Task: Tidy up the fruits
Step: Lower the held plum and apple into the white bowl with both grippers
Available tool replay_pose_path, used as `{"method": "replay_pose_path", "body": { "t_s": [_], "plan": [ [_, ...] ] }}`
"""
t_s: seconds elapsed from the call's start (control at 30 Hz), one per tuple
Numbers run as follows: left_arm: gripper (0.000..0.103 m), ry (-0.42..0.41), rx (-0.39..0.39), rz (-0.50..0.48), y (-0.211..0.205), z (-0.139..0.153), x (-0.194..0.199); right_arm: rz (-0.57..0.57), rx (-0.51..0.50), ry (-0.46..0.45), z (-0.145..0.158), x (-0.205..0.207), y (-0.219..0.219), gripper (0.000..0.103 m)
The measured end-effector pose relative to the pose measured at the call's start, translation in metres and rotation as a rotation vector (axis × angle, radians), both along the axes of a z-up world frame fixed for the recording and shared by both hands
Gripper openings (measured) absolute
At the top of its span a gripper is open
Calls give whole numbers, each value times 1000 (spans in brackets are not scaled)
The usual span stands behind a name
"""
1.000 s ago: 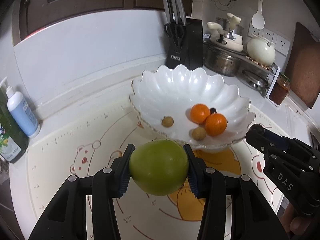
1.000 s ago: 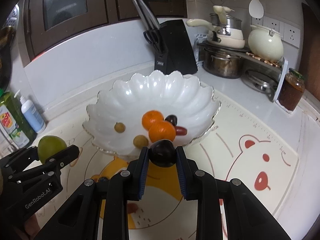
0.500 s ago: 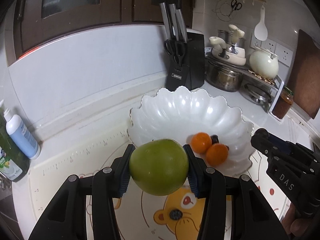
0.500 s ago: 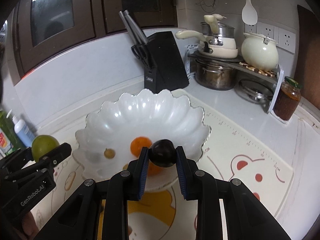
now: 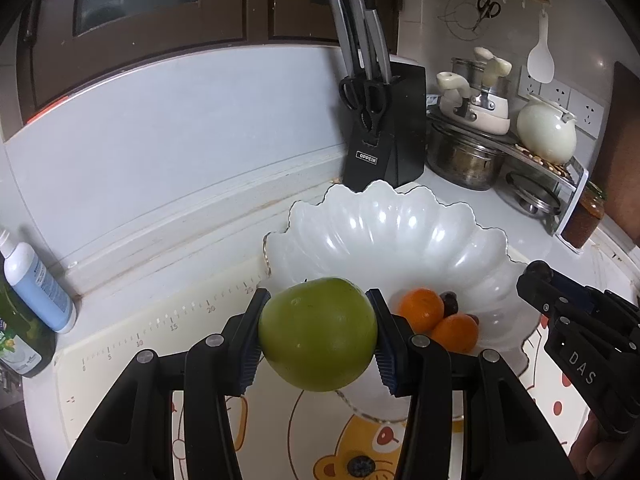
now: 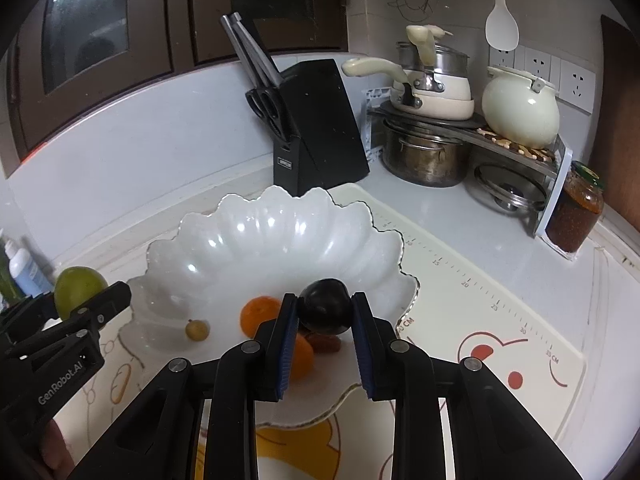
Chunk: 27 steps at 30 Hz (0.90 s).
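Left tongs (image 5: 317,334): closed on the green fruit (image 5: 318,334), held above the near rim of the white bowl (image 5: 384,232).
Right tongs (image 6: 325,314): closed on the dark plum (image 6: 325,312), held over the bowl's interior.
Bowl contents: two oranges (image 6: 260,314), one small yellowish fruit (image 6: 197,330), dark reddish fruits.
Bowl position: on the bear-print mat (image 6: 500,320), on the counter (image 6: 460,216), in front of the knife block (image 6: 320,128).

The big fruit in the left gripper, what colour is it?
Green. The fruit shows best in the left wrist view, clamped in the left gripper.
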<state>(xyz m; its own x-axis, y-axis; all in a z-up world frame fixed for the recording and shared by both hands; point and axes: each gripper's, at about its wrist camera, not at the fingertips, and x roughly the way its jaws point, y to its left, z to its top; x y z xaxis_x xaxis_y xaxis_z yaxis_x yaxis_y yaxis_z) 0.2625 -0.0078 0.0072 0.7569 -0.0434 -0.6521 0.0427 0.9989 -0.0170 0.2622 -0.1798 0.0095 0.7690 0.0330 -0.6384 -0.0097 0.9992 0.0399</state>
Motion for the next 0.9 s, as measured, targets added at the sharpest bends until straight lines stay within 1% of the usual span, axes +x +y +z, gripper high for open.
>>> {"method": "replay_pose_path", "body": {
  "t_s": [0.43,0.9],
  "plan": [
    [47,38,0,23,2,-16,18,-18,-23,55,-16,24,-3,28],
    [48,97,-5,27,0,-31,32,-16,-26,111,-26,36,-3,28]
  ]
}}
